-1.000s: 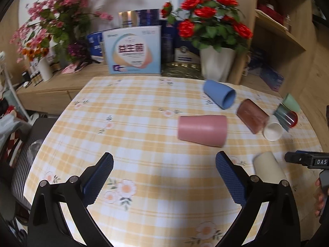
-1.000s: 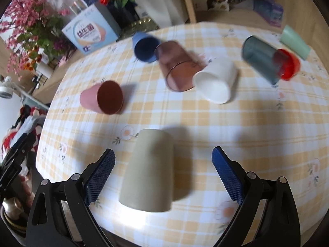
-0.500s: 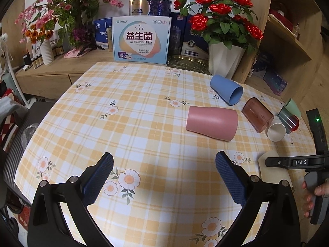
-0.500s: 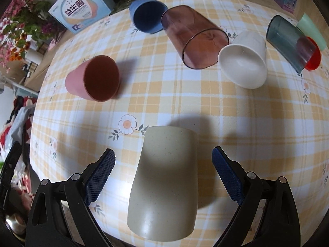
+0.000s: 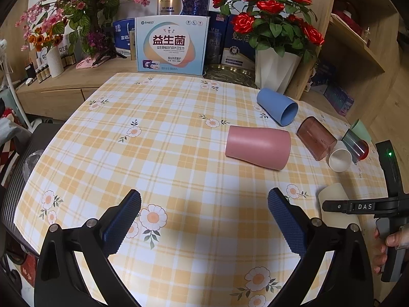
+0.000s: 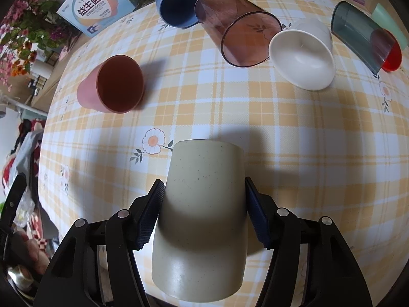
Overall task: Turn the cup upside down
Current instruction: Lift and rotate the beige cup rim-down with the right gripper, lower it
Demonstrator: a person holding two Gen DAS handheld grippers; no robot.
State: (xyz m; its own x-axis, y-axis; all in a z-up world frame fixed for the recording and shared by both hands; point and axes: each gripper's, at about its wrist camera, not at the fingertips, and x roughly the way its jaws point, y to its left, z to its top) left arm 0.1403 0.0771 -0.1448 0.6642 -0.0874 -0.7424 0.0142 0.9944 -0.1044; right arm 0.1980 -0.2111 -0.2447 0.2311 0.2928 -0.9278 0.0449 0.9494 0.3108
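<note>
A beige speckled cup (image 6: 204,204) lies on its side near the table's front edge, its base pointing away from the right wrist camera. My right gripper (image 6: 204,209) is shut on the beige cup, pads against both its sides. The cup also shows in the left wrist view (image 5: 334,197), partly behind the right gripper's body. My left gripper (image 5: 204,217) is open and empty above the checked tablecloth (image 5: 166,153). A pink cup (image 5: 258,147) lies on its side in the middle; it also shows in the right wrist view (image 6: 115,87).
Other cups lie on their sides further back: blue (image 6: 179,7), brown see-through (image 6: 242,28), white (image 6: 304,56), grey see-through (image 6: 358,35) with a red one (image 6: 391,56), and pale green (image 6: 388,23). A white vase of red roses (image 5: 276,69) and boxes (image 5: 171,43) stand behind the table.
My right gripper has moved forward and closed its fingers on the beige cup. My left gripper has stayed open and pulled back a little.
</note>
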